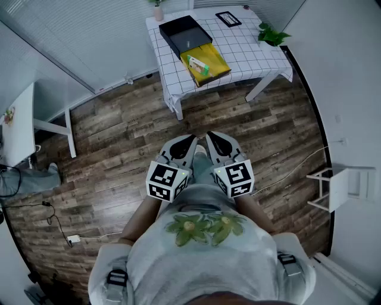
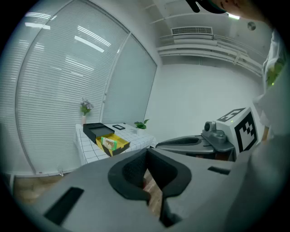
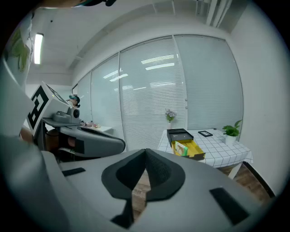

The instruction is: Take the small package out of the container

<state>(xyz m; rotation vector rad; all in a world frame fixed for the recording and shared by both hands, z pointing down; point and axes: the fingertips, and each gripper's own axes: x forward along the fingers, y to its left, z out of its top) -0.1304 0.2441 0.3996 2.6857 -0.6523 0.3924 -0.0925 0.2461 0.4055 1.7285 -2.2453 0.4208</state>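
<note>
A yellow open box (image 1: 206,64) sits on the white grid-cloth table (image 1: 250,50) far ahead, with a small green-and-yellow package (image 1: 200,64) inside it. A black lid (image 1: 185,34) lies just behind the box. The same box (image 2: 113,144) (image 3: 192,150) and package (image 2: 108,142) (image 3: 181,148) show small in both gripper views. My left gripper (image 1: 191,140) and right gripper (image 1: 209,137) are held side by side close to my chest, well short of the table. Both are shut with nothing between the jaws.
A potted green plant (image 1: 272,34) and a dark tablet (image 1: 228,19) sit on the table's far right. A vase of flowers (image 1: 157,8) stands at the back. A white desk (image 1: 18,125) is at the left, a white stool (image 1: 342,186) at the right, and cables (image 1: 56,223) trail over the wooden floor.
</note>
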